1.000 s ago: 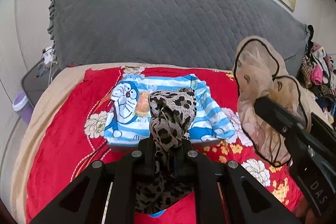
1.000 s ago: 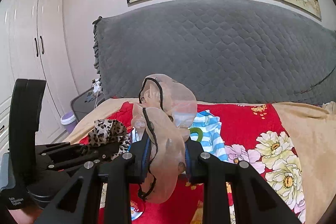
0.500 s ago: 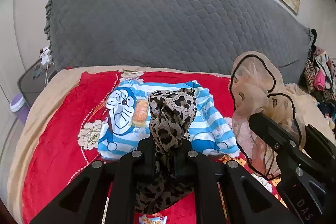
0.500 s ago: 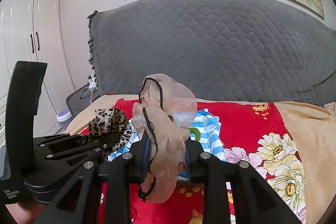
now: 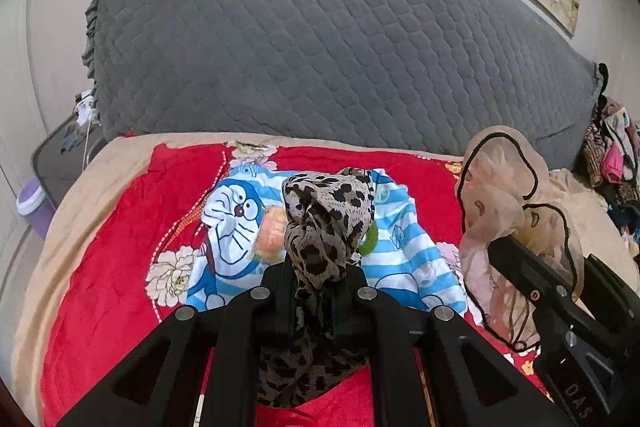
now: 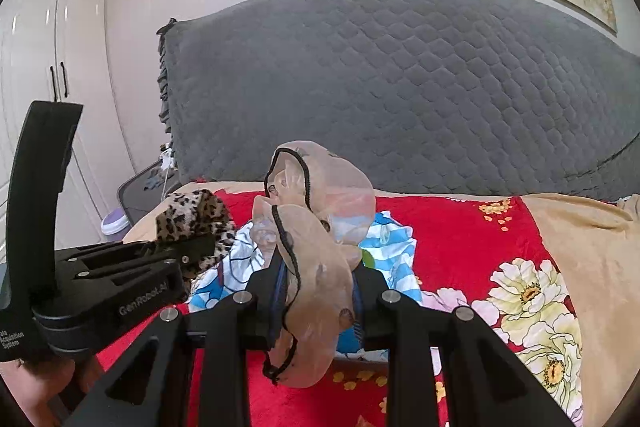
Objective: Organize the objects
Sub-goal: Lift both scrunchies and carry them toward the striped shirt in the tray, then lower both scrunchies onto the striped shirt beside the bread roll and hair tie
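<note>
My left gripper [image 5: 314, 279] is shut on a leopard-print cloth [image 5: 326, 223] that stands up between the fingers and hangs below them. It also shows in the right wrist view [image 6: 192, 215]. My right gripper [image 6: 316, 287] is shut on a sheer beige cloth with black trim [image 6: 316, 239], seen from the left wrist view too [image 5: 508, 211]. Both are held above a blue-and-white striped cartoon-cat garment [image 5: 240, 227] lying on the red floral blanket [image 5: 116, 267].
A grey quilted headboard [image 5: 320, 39] rises behind the bed. A pile of clothes [image 5: 612, 155] lies at the far right. A grey bedside table [image 5: 60, 155] and a purple bin [image 6: 114, 221] stand left of the bed, with white wardrobe doors [image 6: 48, 67] beyond.
Both grippers have risen and tilted slightly, still holding their cloths; the bed and striped garment sit a little lower and farther in view.
</note>
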